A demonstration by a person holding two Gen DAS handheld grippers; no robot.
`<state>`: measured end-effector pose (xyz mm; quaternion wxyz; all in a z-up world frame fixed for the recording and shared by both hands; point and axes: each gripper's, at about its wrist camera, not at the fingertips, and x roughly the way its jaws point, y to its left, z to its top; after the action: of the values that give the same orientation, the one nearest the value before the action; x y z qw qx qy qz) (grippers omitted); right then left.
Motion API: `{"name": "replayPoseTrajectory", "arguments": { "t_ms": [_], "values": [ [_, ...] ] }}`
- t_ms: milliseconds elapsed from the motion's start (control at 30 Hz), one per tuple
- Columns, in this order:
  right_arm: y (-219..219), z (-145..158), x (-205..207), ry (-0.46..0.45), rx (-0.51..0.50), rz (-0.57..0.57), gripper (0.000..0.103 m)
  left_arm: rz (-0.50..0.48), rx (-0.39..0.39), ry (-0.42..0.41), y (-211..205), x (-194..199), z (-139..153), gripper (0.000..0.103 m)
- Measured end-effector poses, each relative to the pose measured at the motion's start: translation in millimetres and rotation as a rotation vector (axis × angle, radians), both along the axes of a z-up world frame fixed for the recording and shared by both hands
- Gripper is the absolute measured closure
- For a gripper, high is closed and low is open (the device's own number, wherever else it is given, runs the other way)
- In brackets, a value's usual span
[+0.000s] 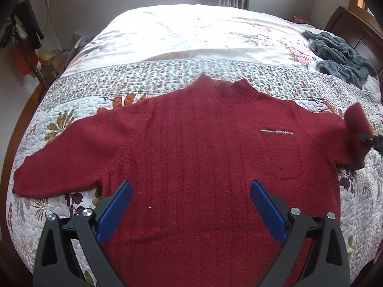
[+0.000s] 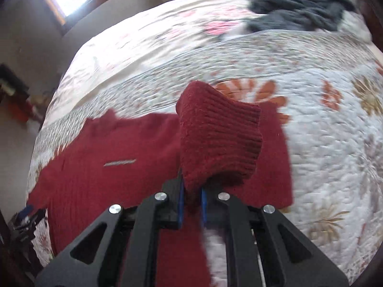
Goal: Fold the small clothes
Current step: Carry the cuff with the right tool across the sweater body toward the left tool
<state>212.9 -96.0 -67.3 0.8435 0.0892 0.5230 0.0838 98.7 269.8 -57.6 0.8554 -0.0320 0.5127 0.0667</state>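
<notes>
A dark red knit sweater (image 1: pixel 191 148) lies face up on the quilted bed, collar away from me, with a small zip pocket (image 1: pixel 276 131) on its chest. My left gripper (image 1: pixel 191 191) hovers open above the sweater's lower body, blue pads wide apart. The left sleeve (image 1: pixel 59 162) lies flat and stretched out. My right gripper (image 2: pixel 191 191) is shut on the right sleeve's ribbed cuff (image 2: pixel 220 134) and holds it lifted above the sweater (image 2: pixel 107 167). In the left wrist view that raised cuff (image 1: pixel 356 134) stands at the far right, with the right gripper's tip (image 1: pixel 371 140) just showing.
The bed carries a floral quilt (image 1: pixel 71 110) and a pale flowered sheet (image 1: pixel 179 31) further back. A heap of grey-blue fluffy clothing (image 1: pixel 340 55) lies at the back right near the wooden headboard (image 1: pixel 354 28). Clutter and hanging clothes (image 1: pixel 24 38) stand beyond the left edge.
</notes>
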Motion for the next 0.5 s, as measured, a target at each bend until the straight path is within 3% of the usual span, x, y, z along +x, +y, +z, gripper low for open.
{"name": "replayPoseTrajectory", "arguments": {
  "t_ms": [233,500],
  "values": [
    [74.7,-28.0,0.3,0.022,-0.036,0.120,0.094,0.005,-0.017,0.007,6.4,1.6,-4.1,0.005],
    [108.4,-73.3,0.4,0.093,-0.090,0.174,0.093,-0.003,-0.025,0.010,3.9,6.6,-5.6,0.005]
  ]
}}
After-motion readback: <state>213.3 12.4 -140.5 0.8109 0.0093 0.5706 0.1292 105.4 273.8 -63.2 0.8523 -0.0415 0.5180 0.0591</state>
